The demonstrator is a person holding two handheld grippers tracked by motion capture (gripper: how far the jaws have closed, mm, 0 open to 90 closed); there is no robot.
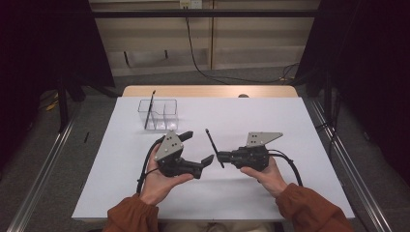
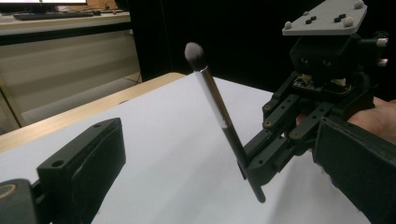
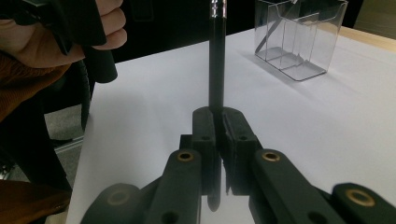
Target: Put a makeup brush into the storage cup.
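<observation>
Brush (image 1: 213, 146) sits pinched low on its handle in the right gripper (image 1: 220, 156), tip toward twelve o'clock; left gripper (image 1: 199, 147) gapes at nine. Thin grip: brush could swivel during handover.

The white table top (image 1: 251, 188) is evenly and brightly lit from above, while the room around it falls into deep black at both sides. Shadows under the grippers are soft and faint. In the left gripper view the near jaw is blurred; the brush tip (image 2: 194, 55) looks slightly soft.
</observation>
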